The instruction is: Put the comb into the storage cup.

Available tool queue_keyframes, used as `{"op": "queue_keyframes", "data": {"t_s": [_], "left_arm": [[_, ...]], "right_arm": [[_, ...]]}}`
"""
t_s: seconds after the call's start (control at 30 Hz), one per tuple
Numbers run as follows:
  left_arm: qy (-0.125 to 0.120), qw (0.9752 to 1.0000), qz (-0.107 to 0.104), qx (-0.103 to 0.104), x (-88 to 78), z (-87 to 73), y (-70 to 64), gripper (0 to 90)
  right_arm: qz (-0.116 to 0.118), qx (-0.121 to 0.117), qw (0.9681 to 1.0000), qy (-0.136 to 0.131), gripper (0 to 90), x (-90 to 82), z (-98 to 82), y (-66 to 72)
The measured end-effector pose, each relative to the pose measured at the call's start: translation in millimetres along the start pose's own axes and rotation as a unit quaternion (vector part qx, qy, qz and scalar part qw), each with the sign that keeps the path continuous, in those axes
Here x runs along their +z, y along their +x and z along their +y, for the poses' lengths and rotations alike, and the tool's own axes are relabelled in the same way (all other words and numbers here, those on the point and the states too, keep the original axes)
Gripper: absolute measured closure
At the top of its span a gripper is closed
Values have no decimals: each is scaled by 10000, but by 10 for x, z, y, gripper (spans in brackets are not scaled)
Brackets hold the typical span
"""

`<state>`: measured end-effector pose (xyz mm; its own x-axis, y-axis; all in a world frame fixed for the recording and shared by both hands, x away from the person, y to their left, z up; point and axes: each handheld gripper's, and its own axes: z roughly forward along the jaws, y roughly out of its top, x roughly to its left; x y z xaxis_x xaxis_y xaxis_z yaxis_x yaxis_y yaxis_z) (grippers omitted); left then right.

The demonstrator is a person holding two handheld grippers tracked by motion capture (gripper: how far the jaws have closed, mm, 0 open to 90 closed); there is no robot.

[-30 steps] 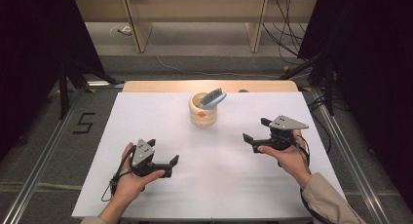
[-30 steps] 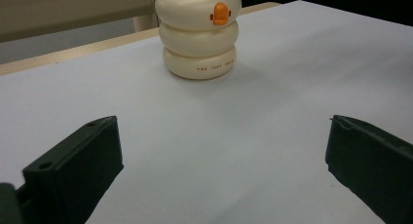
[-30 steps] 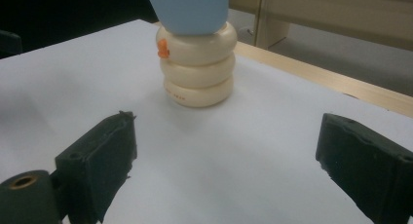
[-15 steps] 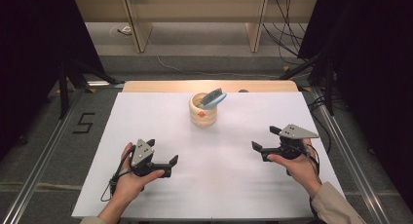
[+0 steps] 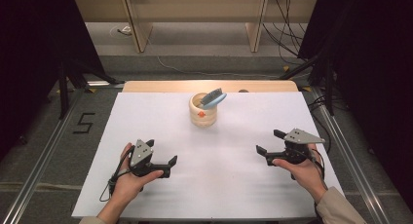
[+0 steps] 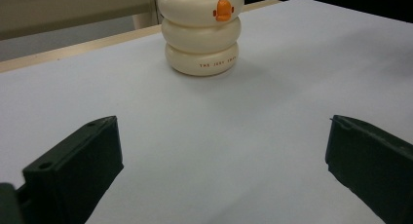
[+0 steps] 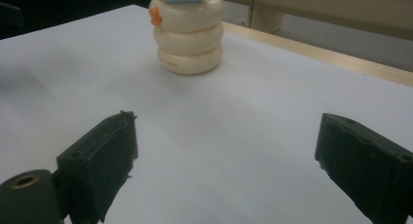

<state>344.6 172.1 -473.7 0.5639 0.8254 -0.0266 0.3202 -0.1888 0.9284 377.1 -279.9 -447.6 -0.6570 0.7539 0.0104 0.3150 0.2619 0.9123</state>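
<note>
Both grippers sit low at the near end of the white table [image 5: 160, 121], the left gripper [image 5: 163, 157] by the near-left corner and the right gripper [image 5: 269, 142] over toward the right edge, well apart, each with its jaws spread wide and nothing between them. Farther back, around the middle of the far side, there's a cream ribbed cup [image 5: 203, 112] standing upright with a little orange mark [image 6: 223, 9] on its side. A blue brush [image 5: 213, 98] sticks out of it, leaning right.
</note>
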Motion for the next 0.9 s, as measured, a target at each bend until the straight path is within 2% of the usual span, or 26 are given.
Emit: {"op": "queue_keyframes", "data": {"t_s": [0.5,0.9], "left_arm": [[44,10000,7,4,-35,-41,47,0],[86,10000,8,-15,-41,-76,34,0]], "right_arm": [[-47,83,9999,46,96,-115,-142,-56],[-96,129,9999,47,96,-218,-213,-75]]}}
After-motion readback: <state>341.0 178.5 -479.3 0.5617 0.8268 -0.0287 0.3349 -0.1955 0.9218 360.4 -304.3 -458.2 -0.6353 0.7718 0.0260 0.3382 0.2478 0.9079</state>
